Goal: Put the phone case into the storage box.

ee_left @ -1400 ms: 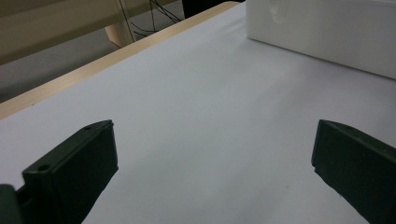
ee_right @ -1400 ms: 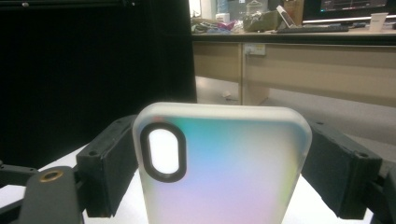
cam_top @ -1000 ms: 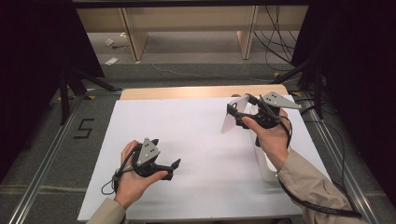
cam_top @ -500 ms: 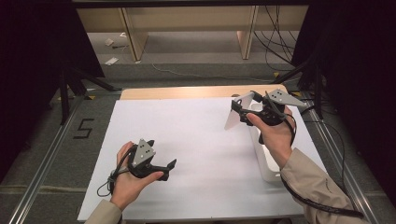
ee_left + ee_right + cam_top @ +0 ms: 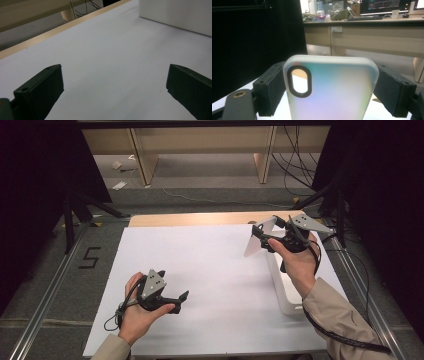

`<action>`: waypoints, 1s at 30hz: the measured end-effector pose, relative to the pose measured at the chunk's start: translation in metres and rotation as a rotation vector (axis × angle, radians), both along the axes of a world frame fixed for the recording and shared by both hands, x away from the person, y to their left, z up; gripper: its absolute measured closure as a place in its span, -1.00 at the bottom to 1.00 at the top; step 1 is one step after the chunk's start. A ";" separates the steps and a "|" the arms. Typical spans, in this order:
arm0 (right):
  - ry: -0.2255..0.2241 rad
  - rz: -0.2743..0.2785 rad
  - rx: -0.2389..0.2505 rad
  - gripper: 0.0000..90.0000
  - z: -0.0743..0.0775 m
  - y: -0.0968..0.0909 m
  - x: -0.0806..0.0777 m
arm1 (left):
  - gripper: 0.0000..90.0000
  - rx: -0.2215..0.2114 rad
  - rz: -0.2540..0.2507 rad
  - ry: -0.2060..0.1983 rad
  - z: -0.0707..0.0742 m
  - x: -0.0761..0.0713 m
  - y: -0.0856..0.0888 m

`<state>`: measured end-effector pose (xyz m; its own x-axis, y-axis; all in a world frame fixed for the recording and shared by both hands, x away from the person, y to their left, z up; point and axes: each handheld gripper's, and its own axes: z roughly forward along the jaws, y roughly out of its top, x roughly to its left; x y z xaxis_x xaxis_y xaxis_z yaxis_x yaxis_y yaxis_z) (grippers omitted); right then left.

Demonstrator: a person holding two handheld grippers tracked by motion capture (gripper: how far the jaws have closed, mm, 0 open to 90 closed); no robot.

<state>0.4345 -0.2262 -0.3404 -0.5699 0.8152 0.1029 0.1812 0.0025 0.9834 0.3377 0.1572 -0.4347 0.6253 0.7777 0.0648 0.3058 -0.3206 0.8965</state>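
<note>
The phone case (image 5: 332, 87) is pinched across its width between the 2 jaws of the right hand-held gripper (image 5: 270, 237), lifted clear of the worktop (image 5: 210, 270) at its far right. In the right gripper view the case stands with its long axis running up out of the jaws, camera cut-out at upper left, the frosted back facing the lens. In the high view it shows as a pale slab slanting down and left from the jaws.

Just near of that hand, on the worktop's right side, lies a white stand (image 5: 282, 292), long axis running near to far; the case hangs above its far end. Any set-down there is, by my reading, a short drop toward the near right, and the right hand is plainly the closer 1.

The left hand-held gripper (image 5: 180, 297) sits low at the near left, jaws spread wide and empty, well apart from the case.

The worktop is a plain white sheet with a wooden edge at the far side. Beyond it are grey floor, cables, desk legs and dark curtains on both sides.
</note>
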 end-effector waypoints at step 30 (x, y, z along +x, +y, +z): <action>-0.017 -0.046 0.022 -0.60 0.009 -0.015 0.002 | -0.97 0.001 0.008 -0.008 0.000 0.001 0.001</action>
<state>0.4369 -0.2416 -0.3311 -0.5335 0.8384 0.1116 0.1640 -0.0270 0.9861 0.3387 0.1584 -0.4346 0.6185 0.7826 0.0701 0.3015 -0.3187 0.8986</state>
